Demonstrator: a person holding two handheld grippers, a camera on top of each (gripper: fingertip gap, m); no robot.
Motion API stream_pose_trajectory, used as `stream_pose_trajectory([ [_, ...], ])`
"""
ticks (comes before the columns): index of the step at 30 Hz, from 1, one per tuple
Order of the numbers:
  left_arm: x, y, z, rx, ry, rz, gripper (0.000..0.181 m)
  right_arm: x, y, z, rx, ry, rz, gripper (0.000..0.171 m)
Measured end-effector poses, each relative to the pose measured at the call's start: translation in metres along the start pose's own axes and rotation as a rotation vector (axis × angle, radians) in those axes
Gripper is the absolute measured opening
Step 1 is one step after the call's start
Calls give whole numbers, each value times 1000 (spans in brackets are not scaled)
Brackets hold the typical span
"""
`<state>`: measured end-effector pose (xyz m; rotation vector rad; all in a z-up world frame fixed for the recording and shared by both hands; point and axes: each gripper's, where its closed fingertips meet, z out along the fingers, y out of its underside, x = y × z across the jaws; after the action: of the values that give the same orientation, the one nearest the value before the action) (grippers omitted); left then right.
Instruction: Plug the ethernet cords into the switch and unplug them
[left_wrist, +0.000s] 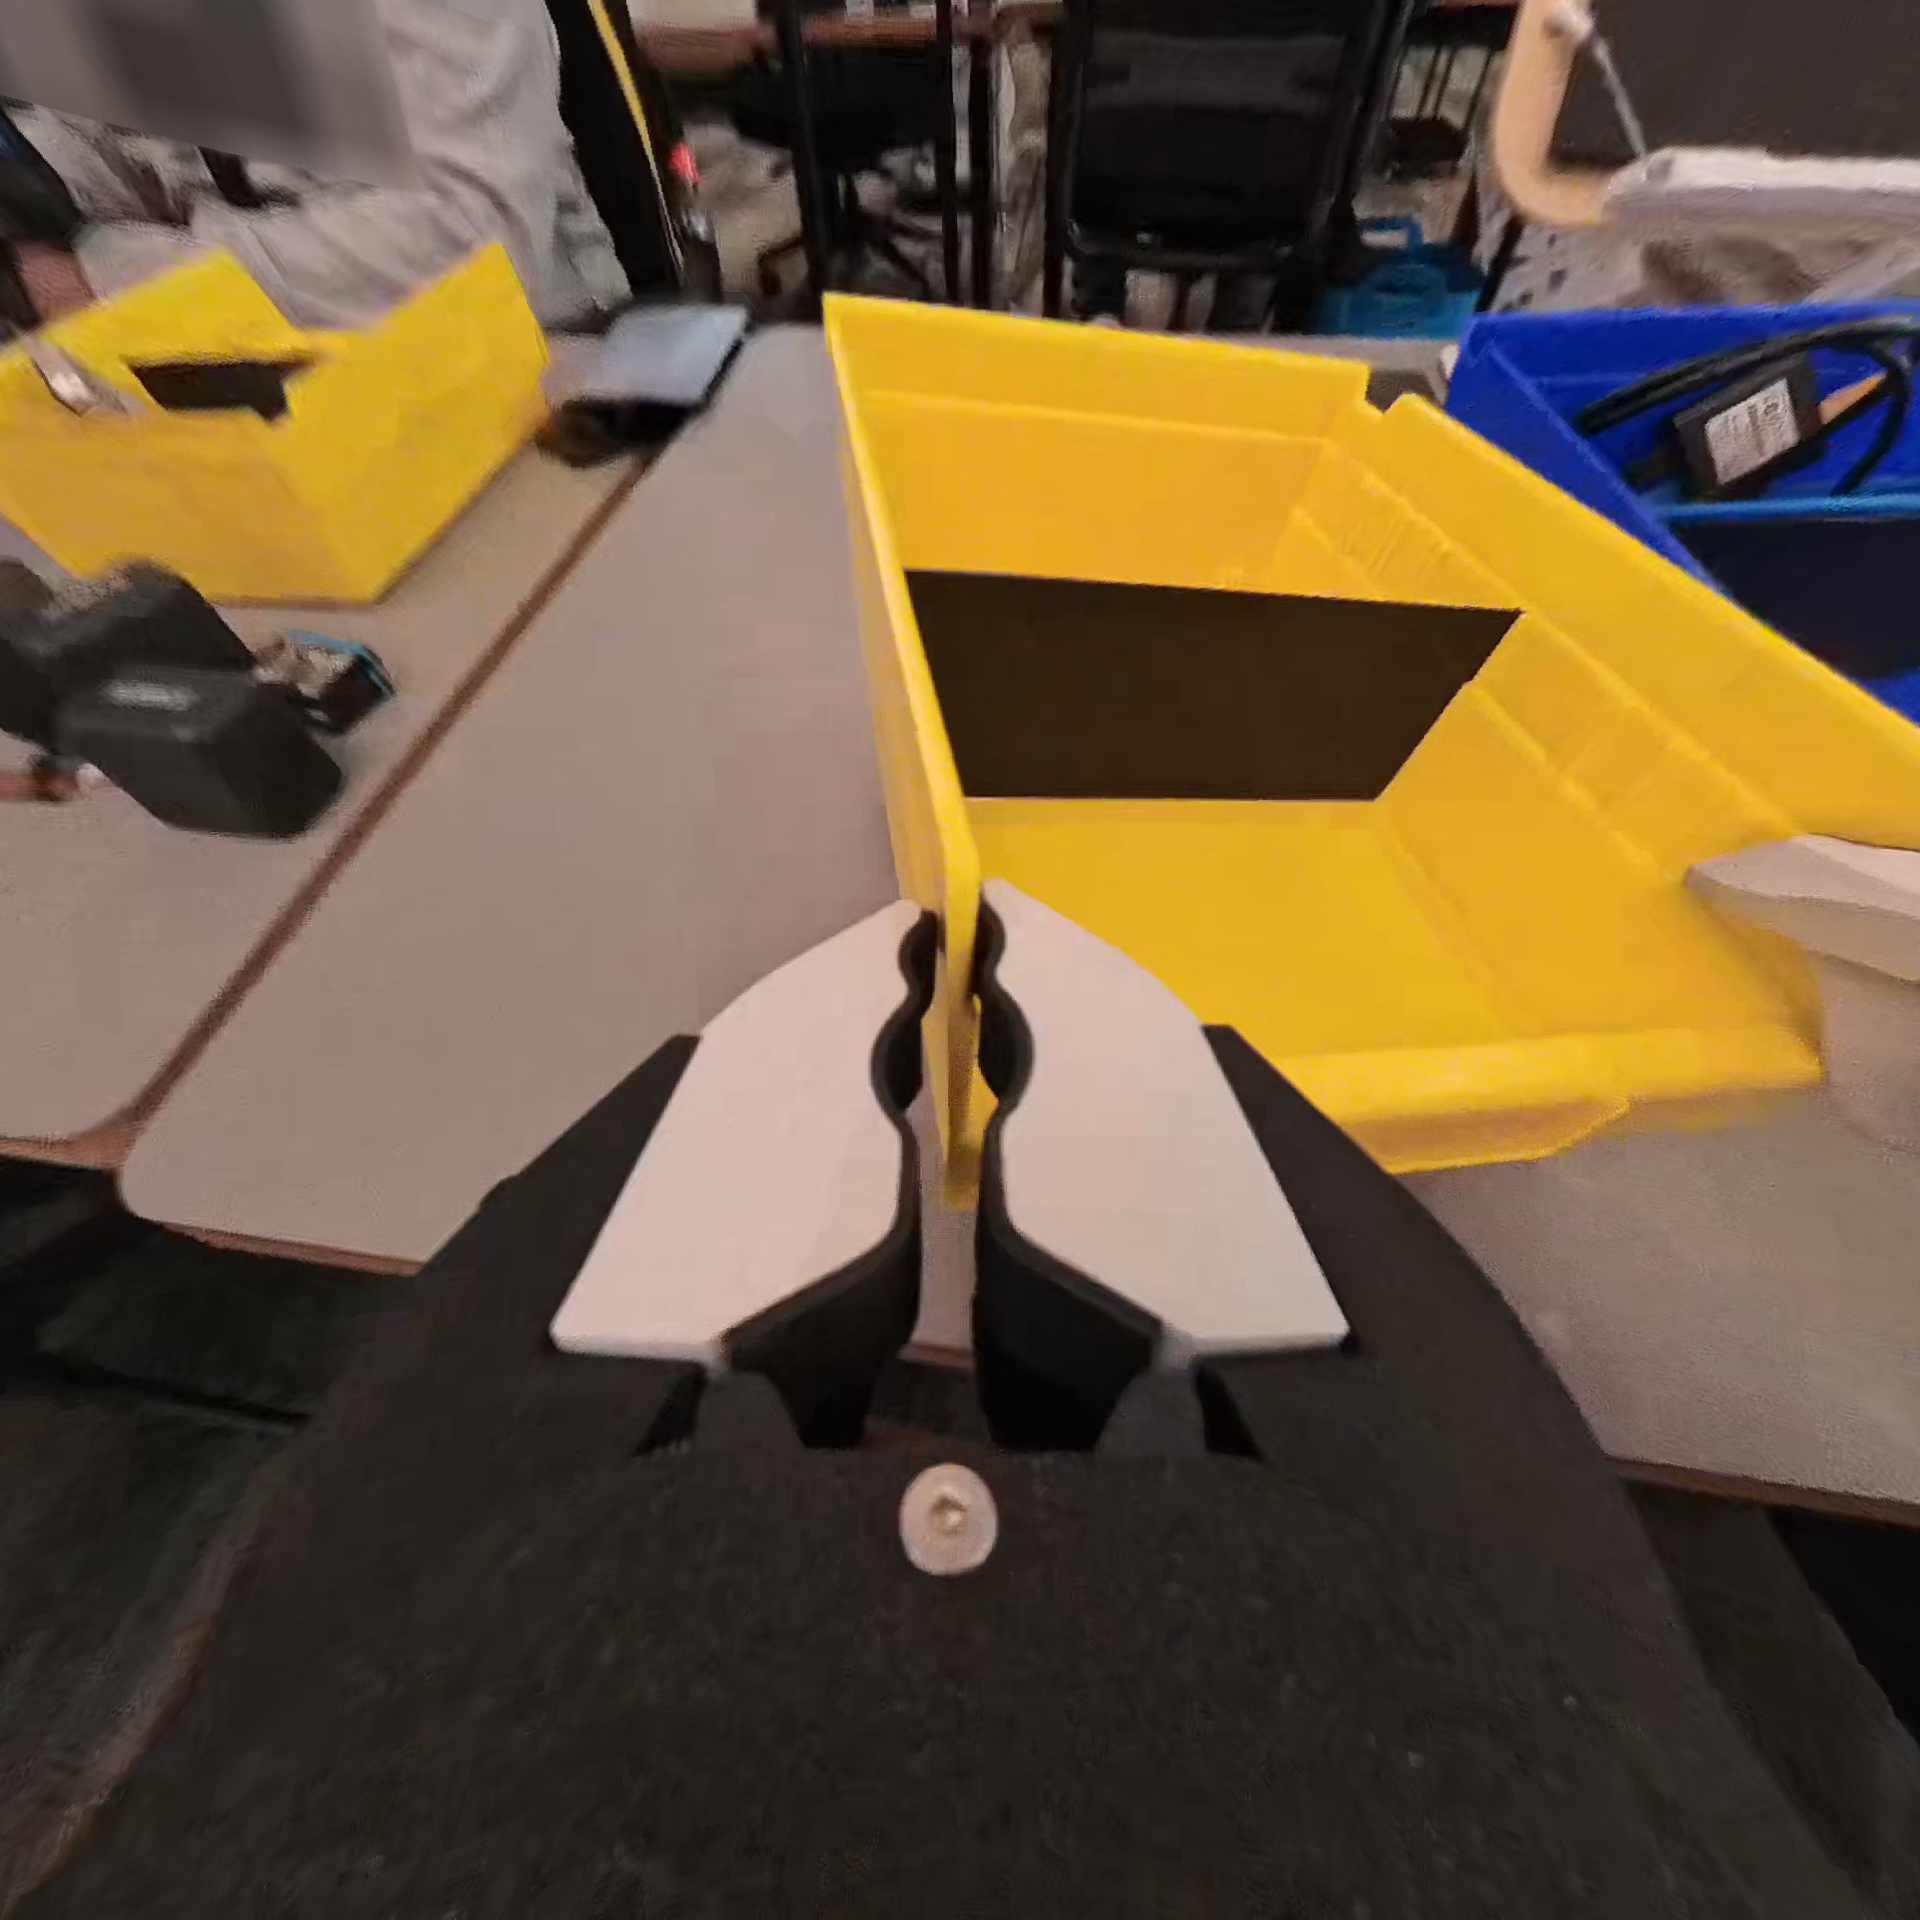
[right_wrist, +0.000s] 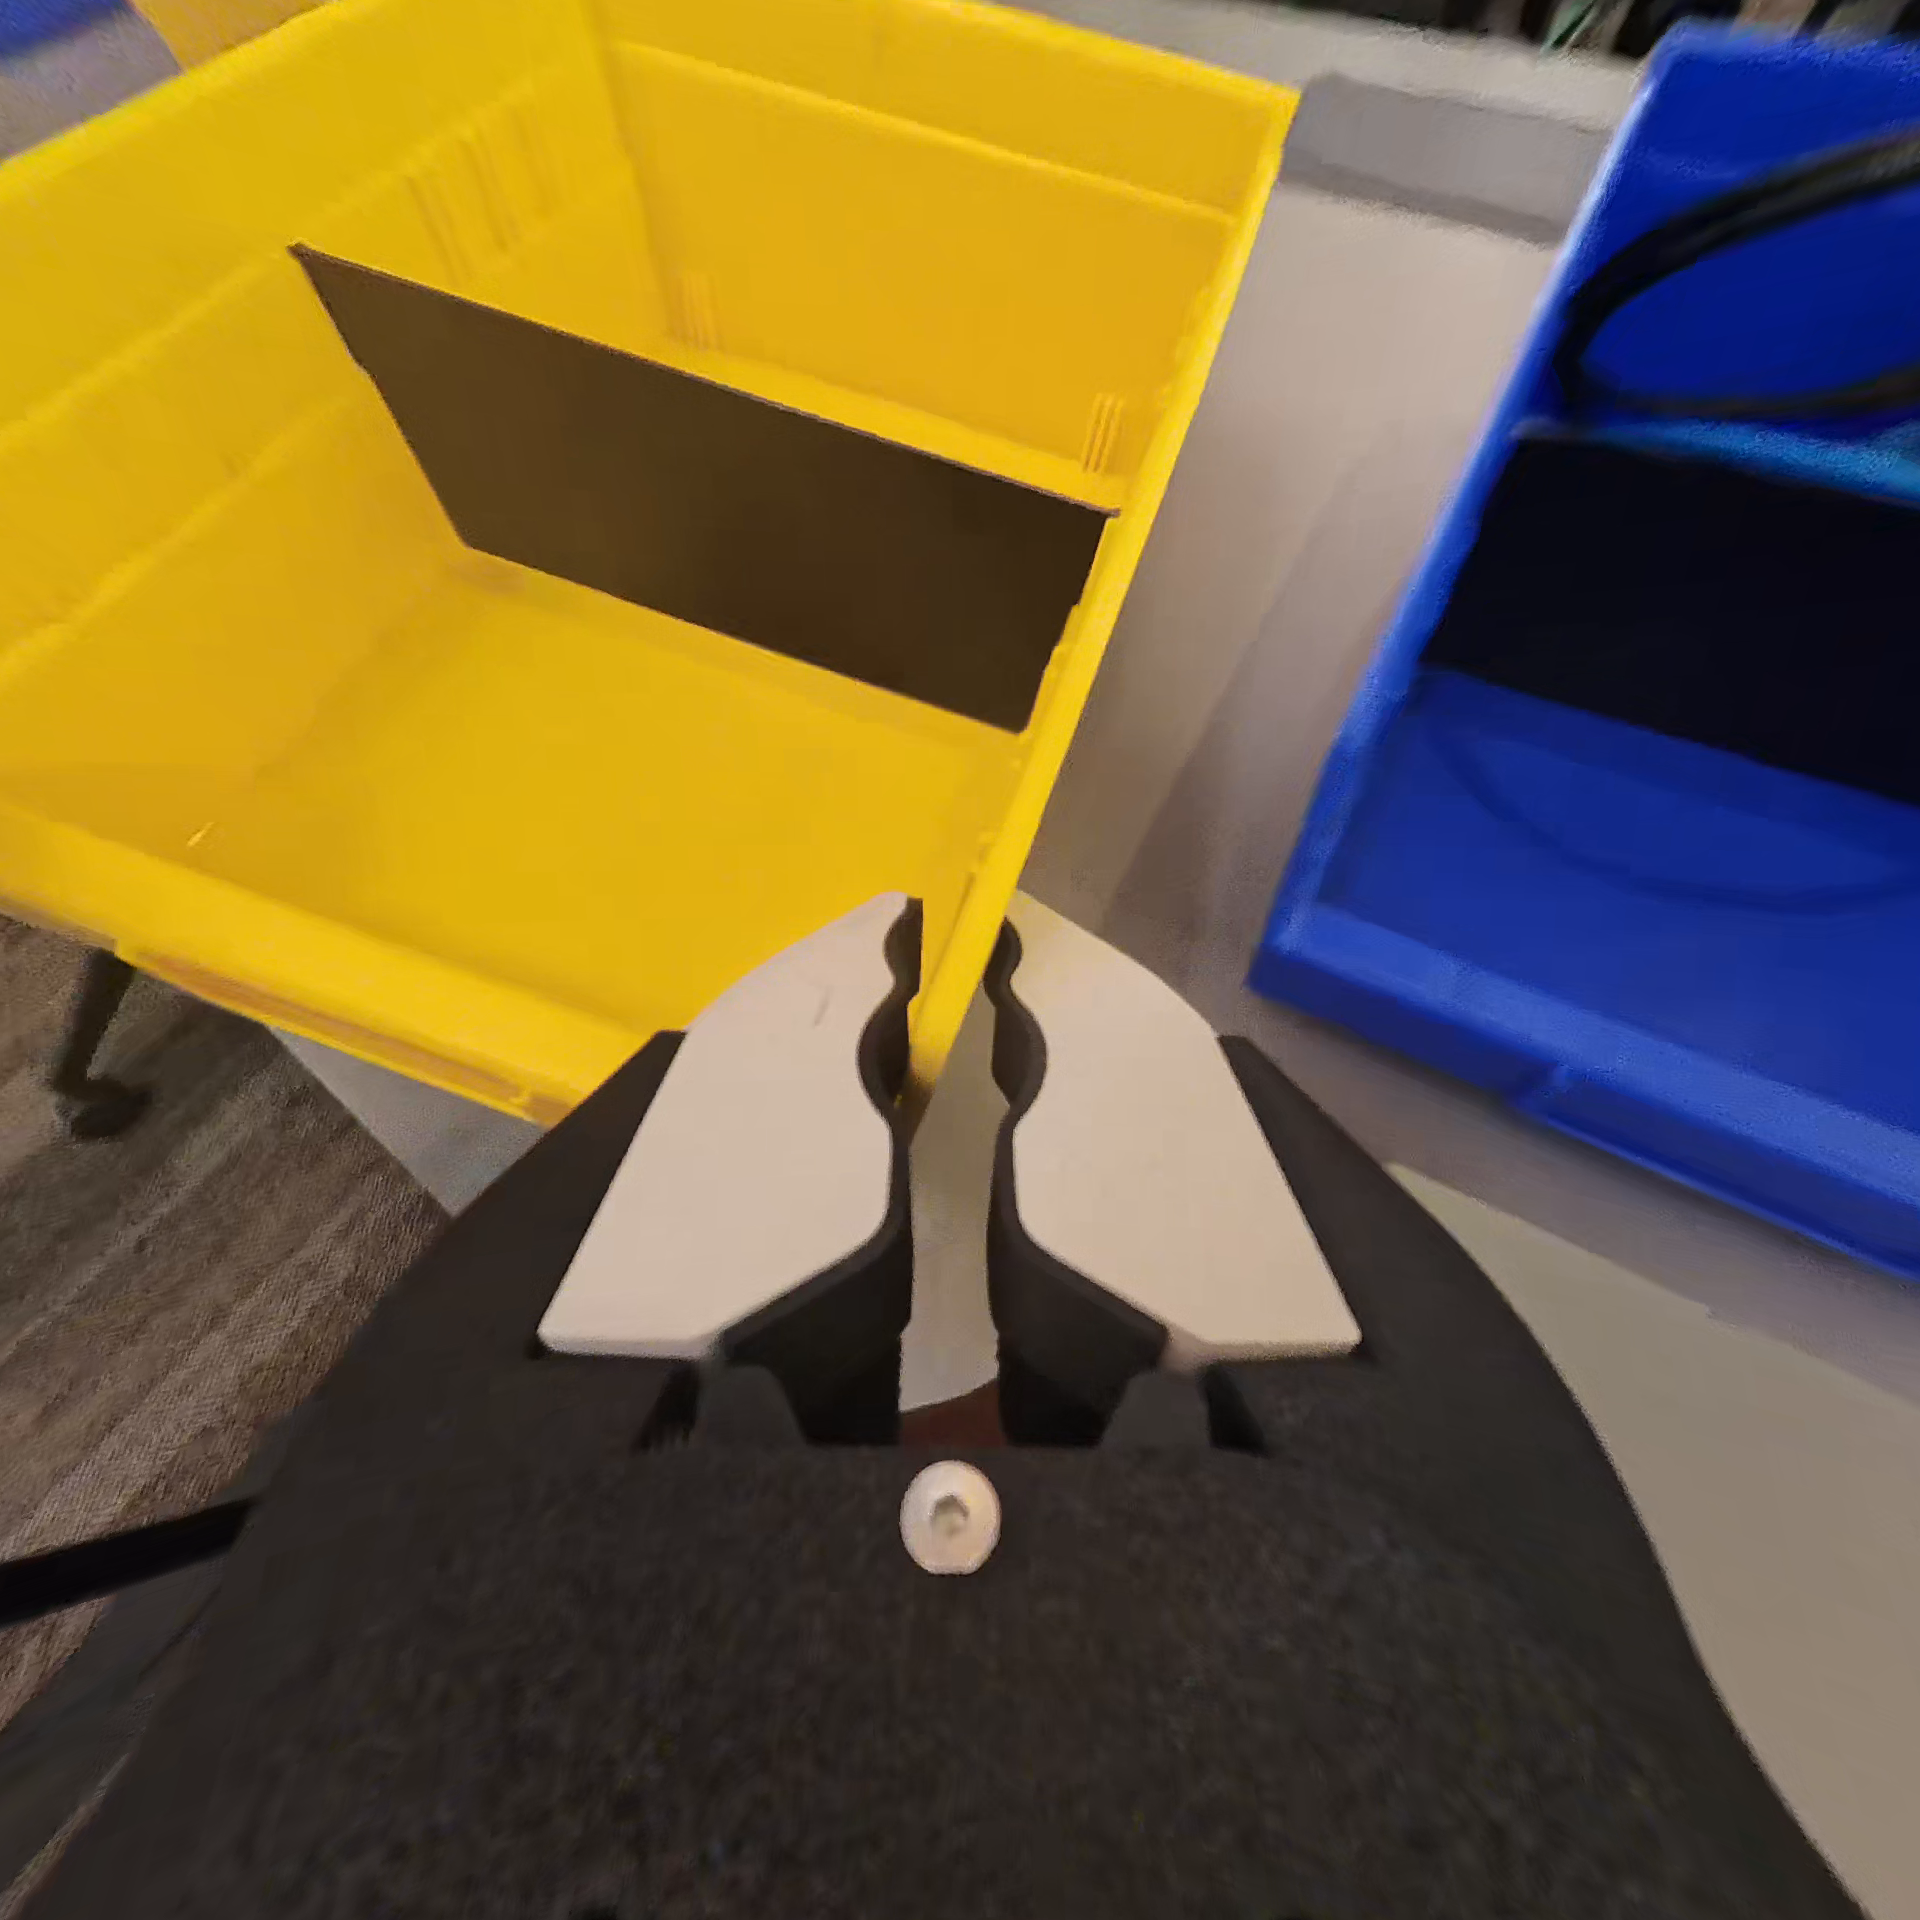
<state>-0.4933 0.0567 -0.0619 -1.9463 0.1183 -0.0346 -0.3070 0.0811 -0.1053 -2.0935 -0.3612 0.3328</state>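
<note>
Widest first: a grey table (left_wrist: 582, 831) runs away from us, and on it sits the big yellow bin (left_wrist: 1299, 935), open-topped, with a black divider (left_wrist: 1174, 691) standing across its middle. Both compartments that show look bare. To its right, just beside it, a blue bin (right_wrist: 1621, 935) with a black power adapter (left_wrist: 1751, 428) and dark cable in its far section. A second yellow bin (left_wrist: 270, 457) sits well off to the left on the neighbouring table, with black gear near it.

Now the grip. The left gripper (left_wrist: 961, 935) has its jaws pinched on the yellow bin's left wall near the front corner. The right gripper (right_wrist: 956, 935) straddles the right wall near its front corner; jaws nearly closed on it, the left pad against the wall, a sliver of gap on the outer side. So the bin is between the two hands, its long axis pointing straight away from both.

And the task's own things? No switch, no ethernet cords in either view; I can't place them. My read: this is bin handling around the plugging work, and which hand is nearer the switch can't be called from here.
</note>
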Motion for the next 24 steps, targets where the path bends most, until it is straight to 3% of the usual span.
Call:
stream_pose_trajectory([
  [4, 38, -76, -25, 202, -40, 107, 4, 34, -58, -46, 161, 75, -35, 8],
  [7, 92, -130, -27, 282, 8, 187, 4, 87, -103, -94, 265, 151, -59, 9],
  [10, 173, -166, -5, 306, 67, 274, 5, 168, -124, -142, 269, 298, -78, 8],
  [13, 283, -178, 21, 306, 236, 252, 5, 271, -113, -186, 198, 451, -37, 7],
  [16, 398, -162, 50, 273, 358, 266, 5, 373, -66, -225, 32, 619, -52, 8],
  [19, 495, -108, 81, 191, 454, 263, 5, 455, -1, -248, -95, 673, 37, 7],
  [22, 546, -50, 97, 107, 478, 260, 6, 501, 57, -245, -198, 670, 88, 6],
  [24, 561, -29, 101, 92, 485, 278, 7, 520, 75, -236, -204, 664, 89, 7],
])
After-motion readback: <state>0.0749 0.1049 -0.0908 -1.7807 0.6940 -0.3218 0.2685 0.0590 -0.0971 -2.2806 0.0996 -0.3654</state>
